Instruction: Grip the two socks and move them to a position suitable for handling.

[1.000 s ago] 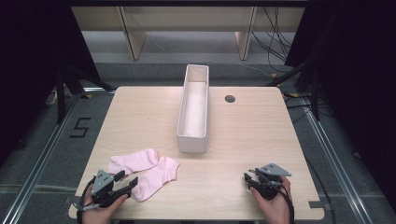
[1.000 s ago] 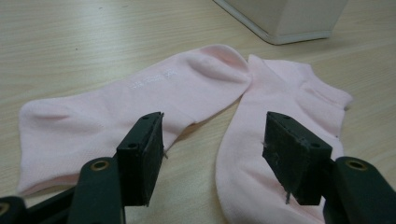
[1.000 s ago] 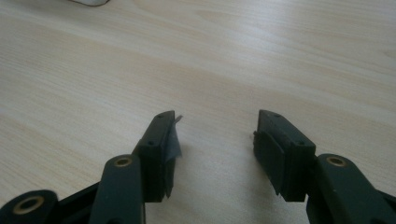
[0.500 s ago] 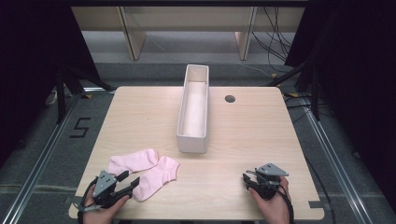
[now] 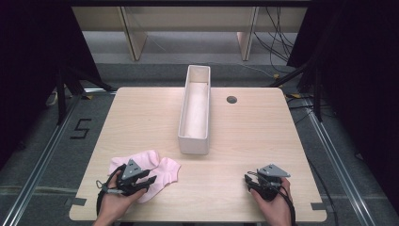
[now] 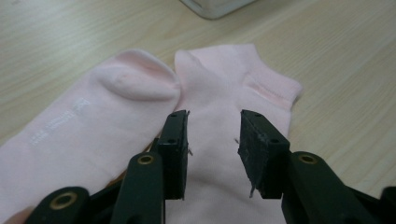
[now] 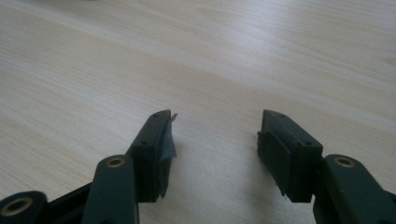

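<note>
The wooden desk (image 5: 141, 117) carries a long white bin (image 5: 195, 110) at its middle. Two pink socks (image 5: 155, 165) lie side by side at the near left. The left claw (image 5: 141, 180) hovers over them, jaws apart. The right claw (image 5: 256, 181) is low over bare wood, jaws wide.

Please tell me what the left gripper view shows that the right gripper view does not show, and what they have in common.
The left gripper view shows two pink socks lying side by side under the open left gripper, and a corner of the white bin at the top edge. The right gripper view shows the right gripper, open more widely above bare wood. Both views show the light wooden table and a pair of black jaws standing apart.
</note>
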The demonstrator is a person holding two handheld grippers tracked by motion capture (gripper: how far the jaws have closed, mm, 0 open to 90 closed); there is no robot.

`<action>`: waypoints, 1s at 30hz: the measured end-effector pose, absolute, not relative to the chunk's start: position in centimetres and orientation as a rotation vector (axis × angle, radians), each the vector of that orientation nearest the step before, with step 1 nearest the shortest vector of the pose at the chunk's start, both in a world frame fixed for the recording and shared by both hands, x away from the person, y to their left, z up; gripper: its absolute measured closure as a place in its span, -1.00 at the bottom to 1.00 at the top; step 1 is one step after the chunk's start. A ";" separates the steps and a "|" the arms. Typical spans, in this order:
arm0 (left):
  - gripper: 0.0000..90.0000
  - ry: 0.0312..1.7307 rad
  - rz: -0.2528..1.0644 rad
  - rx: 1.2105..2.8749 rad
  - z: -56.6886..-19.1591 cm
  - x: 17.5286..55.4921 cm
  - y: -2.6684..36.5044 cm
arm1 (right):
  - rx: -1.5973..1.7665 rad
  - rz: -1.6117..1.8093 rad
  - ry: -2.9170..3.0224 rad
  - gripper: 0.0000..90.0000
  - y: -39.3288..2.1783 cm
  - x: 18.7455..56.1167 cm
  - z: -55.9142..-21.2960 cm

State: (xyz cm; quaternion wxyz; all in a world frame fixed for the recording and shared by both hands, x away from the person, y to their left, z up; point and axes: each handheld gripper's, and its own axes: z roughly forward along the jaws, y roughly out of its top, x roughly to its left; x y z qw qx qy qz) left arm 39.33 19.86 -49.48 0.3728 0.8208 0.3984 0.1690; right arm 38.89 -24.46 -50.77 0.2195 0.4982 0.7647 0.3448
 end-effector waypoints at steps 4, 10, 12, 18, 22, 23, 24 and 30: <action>0.33 1.048 0.411 2.156 -50.1 39.8 20.2 | 1.381 0.972 2.126 0.00 -24.4 38.9 -50.8; 0.30 1.066 0.406 2.157 -50.2 39.8 20.2 | 1.377 0.971 2.125 0.00 -24.4 38.9 -50.8; 0.34 1.069 0.423 2.138 -50.3 39.6 19.9 | 1.379 0.972 2.124 0.00 -24.4 38.9 -50.8; 0.43 1.063 0.381 2.165 -50.1 39.7 20.1 | 1.378 0.972 2.124 0.00 -24.4 38.9 -50.8; 0.26 1.084 0.387 2.138 -49.8 39.8 20.1 | 1.376 0.970 2.123 0.00 -24.4 38.9 -50.8; 0.25 1.084 0.387 2.138 -49.8 39.8 20.1 | 1.380 0.973 2.127 0.00 -24.4 38.9 -50.8; 0.24 1.073 0.366 2.156 -49.5 39.8 20.3 | 1.379 0.972 2.127 0.00 -24.4 38.9 -50.8; 0.25 1.078 0.375 2.178 -50.0 40.0 20.0 | 1.379 0.973 2.125 -0.01 -24.4 38.9 -50.8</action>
